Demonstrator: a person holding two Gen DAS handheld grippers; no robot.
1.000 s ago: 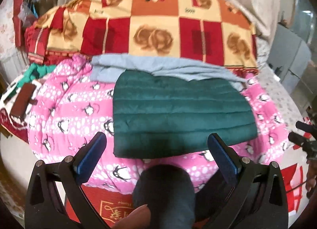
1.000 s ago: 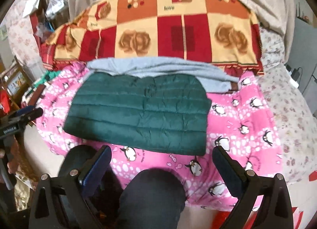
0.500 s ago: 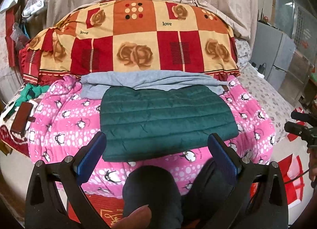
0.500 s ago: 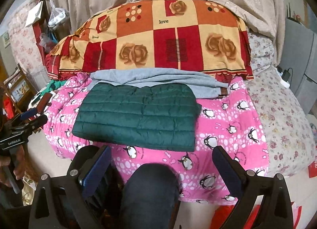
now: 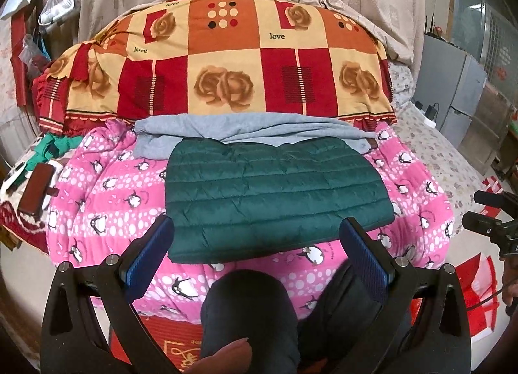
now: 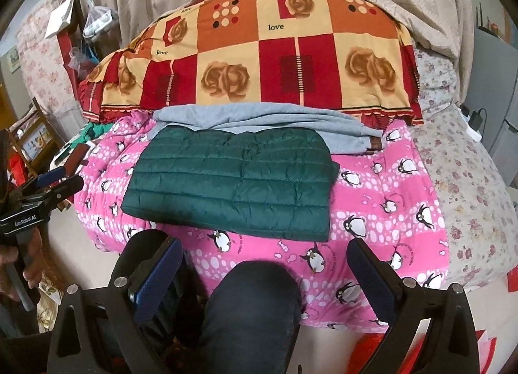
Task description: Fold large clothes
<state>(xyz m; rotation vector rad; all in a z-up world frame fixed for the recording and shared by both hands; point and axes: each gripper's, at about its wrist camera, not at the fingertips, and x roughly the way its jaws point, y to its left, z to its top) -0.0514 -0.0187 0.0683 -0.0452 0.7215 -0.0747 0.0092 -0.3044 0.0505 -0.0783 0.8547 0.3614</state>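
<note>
While both grippers hang back off the bed edge, the green quilted jacket (image 5: pixel 272 199) lies folded flat on the pink penguin blanket (image 5: pixel 106 199), a rough rectangle with its long axis running left-right across the bed, quilting seams parallel to that axis. In the left wrist view its near long edge faces the camera and sits just short of the blanket's front drop; its far long edge touches and slightly overlaps the grey garment (image 5: pixel 246 129), which lies bunched lengthwise, also left-right, between the jacket and the red-orange checked quilt (image 5: pixel 226 60) piled behind. In the right wrist view the jacket (image 6: pixel 233 180) sits left of centre, its right short edge squared off and its far corners rounded.

Left gripper (image 5: pixel 257 256): jaws spread wide, blue pads facing each other, nothing between them, hovering over the person's dark-trousered knee (image 5: pixel 249 315) with no cloth contact. Right gripper (image 6: pixel 264 272): jaws likewise wide apart and empty, above the knee (image 6: pixel 252 309), clear of the blanket (image 6: pixel 382 199).

Each view catches the other gripper at its outer edge, well apart from the jacket. A floral sheet (image 6: pixel 459 186) covers the bed right of the blanket. A brown wallet-like item (image 5: pixel 34 191) lies at left.
</note>
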